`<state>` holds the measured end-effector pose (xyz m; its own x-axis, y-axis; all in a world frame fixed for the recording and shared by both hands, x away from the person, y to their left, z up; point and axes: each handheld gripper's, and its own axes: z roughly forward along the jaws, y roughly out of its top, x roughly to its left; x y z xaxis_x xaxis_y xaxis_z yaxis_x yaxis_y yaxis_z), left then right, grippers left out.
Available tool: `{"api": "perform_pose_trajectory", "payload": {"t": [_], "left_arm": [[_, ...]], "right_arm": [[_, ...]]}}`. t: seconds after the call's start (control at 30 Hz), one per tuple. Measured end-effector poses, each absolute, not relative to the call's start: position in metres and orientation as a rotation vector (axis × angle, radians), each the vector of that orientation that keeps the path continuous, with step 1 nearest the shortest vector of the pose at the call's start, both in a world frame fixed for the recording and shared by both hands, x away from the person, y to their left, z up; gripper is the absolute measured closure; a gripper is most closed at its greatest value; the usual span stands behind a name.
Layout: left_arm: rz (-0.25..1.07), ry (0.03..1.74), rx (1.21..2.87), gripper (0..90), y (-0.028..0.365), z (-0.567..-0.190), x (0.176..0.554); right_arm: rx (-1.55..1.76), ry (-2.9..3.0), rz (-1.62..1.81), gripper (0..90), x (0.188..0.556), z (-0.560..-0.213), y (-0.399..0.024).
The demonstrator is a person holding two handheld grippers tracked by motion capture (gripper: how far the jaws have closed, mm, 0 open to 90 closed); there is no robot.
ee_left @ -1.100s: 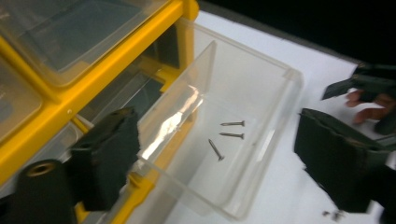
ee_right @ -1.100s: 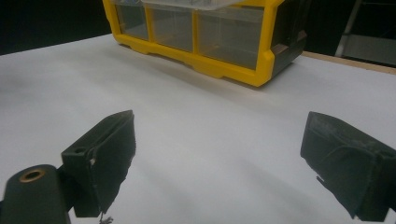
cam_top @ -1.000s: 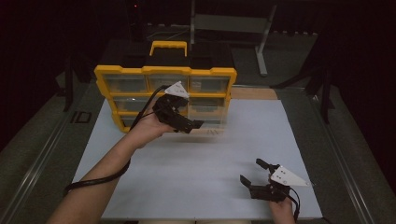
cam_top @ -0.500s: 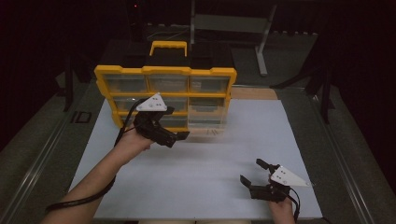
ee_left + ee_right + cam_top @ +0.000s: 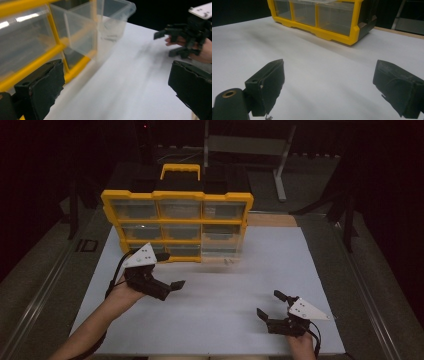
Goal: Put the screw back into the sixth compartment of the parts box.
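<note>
**Both grippers empty beside a yellow drawer organizer**

A yellow-framed parts organizer (image 5: 177,225) with clear plastic drawers stands upright at the far side of the white tabletop (image 5: 220,285), a yellow carry handle (image 5: 179,170) on its top. Its bottom-right drawer (image 5: 221,247) is pulled forward out of the frame; in the left gripper view the same clear drawer (image 5: 112,15) juts out past the yellow rails, and what it holds cannot be made out through the blur.

The left gripper (image 5: 167,272) is held above the tabletop just in front of the organizer's lower left corner, its grey three-cornered plate (image 5: 141,256) on top. Its fingers (image 5: 42,87) are spread wide with nothing between them — only bare white surface shows in the gap.

The right gripper (image 5: 272,306) sits low near the front right of the tabletop, well apart from the organizer, and it also appears in the left gripper view (image 5: 172,41) across the white surface. Its fingers (image 5: 267,82) are likewise released and empty, pointing toward the organizer's yellow base (image 5: 319,32)

A dark metal stand (image 5: 282,157) rises beyond the tabletop in the unlit background
</note>
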<state>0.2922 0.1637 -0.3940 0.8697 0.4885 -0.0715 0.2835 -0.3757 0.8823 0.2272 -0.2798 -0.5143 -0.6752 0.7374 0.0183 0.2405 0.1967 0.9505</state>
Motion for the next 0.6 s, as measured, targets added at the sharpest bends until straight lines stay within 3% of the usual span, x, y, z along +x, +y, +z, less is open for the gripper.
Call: {"api": "perform_pose_trajectory", "payload": {"t": [0.6], "left_arm": [[0.29, 0.637, 1.974, 1.2, 0.204, -0.467, 0.257]], "right_arm": [[0.911, 2.036, 1.486, 10.6, 0.227, -0.515, -0.279]]}}
